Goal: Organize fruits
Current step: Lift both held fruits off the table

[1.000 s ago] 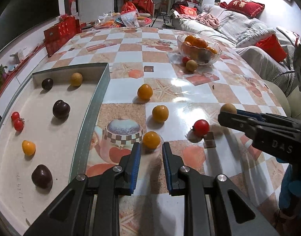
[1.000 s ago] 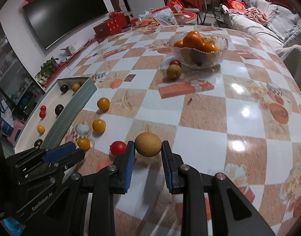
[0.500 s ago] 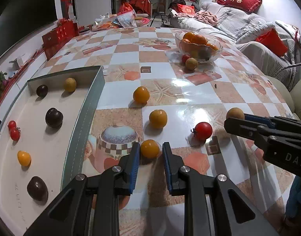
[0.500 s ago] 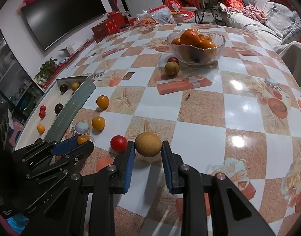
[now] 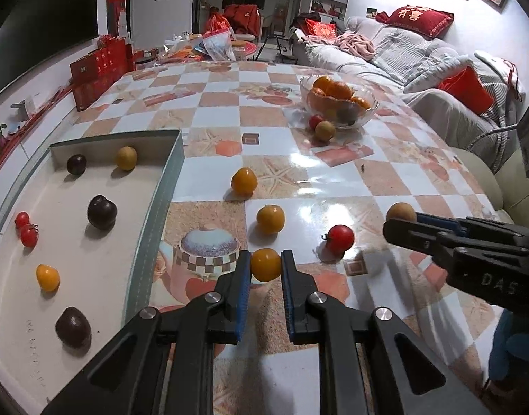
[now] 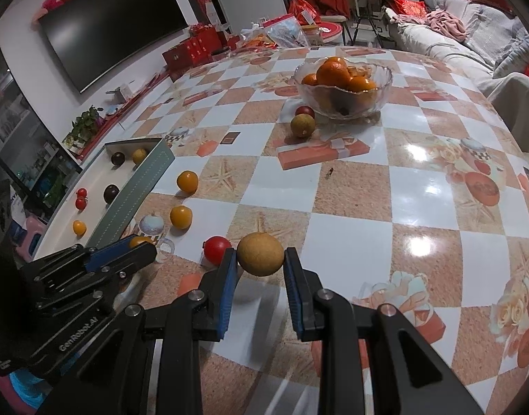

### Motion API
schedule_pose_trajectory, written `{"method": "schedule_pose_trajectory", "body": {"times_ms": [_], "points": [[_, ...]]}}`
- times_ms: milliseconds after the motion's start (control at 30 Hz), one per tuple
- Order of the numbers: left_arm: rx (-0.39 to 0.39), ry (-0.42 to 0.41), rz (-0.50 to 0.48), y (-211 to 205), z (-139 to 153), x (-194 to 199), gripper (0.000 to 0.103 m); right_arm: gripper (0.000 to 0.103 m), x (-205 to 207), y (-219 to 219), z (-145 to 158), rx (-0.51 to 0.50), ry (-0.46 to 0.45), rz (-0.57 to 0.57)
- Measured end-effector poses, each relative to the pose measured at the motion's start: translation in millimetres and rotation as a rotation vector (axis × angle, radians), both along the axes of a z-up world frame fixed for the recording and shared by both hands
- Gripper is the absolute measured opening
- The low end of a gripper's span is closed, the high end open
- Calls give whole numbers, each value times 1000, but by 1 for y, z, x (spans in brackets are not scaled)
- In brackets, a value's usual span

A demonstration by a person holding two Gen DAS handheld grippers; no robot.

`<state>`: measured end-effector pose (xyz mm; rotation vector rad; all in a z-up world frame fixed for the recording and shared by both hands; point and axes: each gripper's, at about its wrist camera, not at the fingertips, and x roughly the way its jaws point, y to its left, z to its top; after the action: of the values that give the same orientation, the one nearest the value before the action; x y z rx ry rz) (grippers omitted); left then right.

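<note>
My left gripper (image 5: pixel 266 266) is shut on a small orange fruit (image 5: pixel 265 264) just above the table. My right gripper (image 6: pixel 260 259) is shut on a tan round fruit (image 6: pixel 260 254), which also shows in the left wrist view (image 5: pixel 401 211). A red tomato (image 5: pixel 340 239) lies between the grippers. Two more orange fruits (image 5: pixel 270 219) (image 5: pixel 244 181) lie further out. The white tray (image 5: pixel 18 314) on the left holds dark plums (image 5: pixel 101 211), cherry tomatoes (image 5: pixel 25 228), an orange fruit (image 5: pixel 47 277) and a tan fruit (image 5: pixel 127 157).
A glass bowl (image 6: pixel 375 102) of oranges stands far out, with a tan fruit (image 6: pixel 302 126) and a red fruit (image 6: pixel 305 111) beside it. The tray's green wall (image 5: pixel 157 221) rises left of my left gripper. Red boxes (image 5: pixel 101 65) and a sofa (image 5: pixel 420 69) edge the table.
My left gripper moved forward around the nearest orange fruit and shut on it. My right gripper stays shut on the tan fruit and has shifted slightly forward.
</note>
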<state>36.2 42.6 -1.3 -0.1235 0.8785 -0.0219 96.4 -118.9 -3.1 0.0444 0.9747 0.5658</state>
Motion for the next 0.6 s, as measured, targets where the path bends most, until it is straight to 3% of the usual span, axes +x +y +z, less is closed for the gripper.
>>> {"method": "schedule_pose_trajectory", "body": {"times_ms": [600], "points": [[0, -66, 13, 33, 42, -43, 18, 30, -30, 36, 40, -10, -67, 64]]}}
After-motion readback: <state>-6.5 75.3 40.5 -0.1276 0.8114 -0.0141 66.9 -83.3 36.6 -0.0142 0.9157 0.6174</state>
